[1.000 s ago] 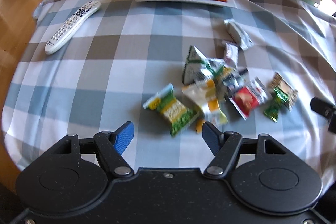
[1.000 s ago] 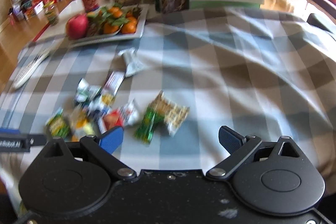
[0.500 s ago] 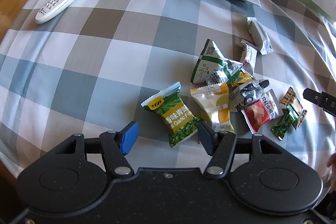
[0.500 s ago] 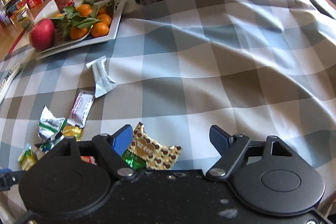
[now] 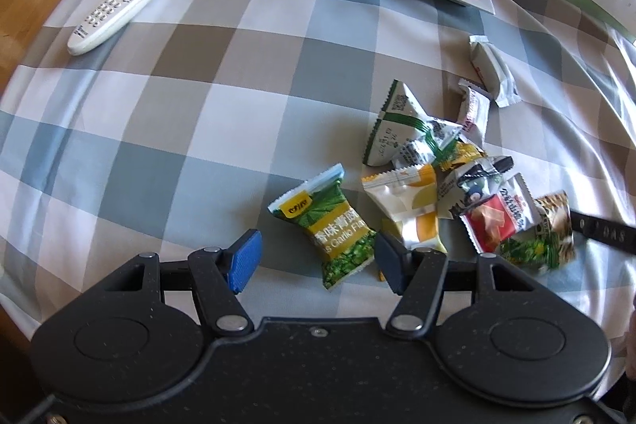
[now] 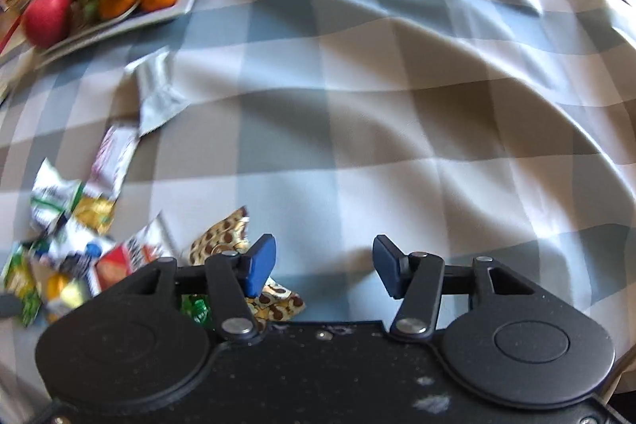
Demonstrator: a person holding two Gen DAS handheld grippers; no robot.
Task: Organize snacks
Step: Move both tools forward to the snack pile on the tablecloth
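Below, the green snack packet (image 5: 334, 225) is framed by the left gripper's (image 5: 316, 261) open jaws; the brown patterned packet (image 6: 234, 237) is partly hidden behind the right gripper (image 6: 324, 265), jaws open, empty.

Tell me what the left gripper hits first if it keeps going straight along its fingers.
Most likely the green garlic-pea packet: it lies between the open fingers of the left gripper, near the right one. Depth is unclear; the gripper may still be above it.

Bright daylight, fisheye-bent edges, right wrist view motion-blurred
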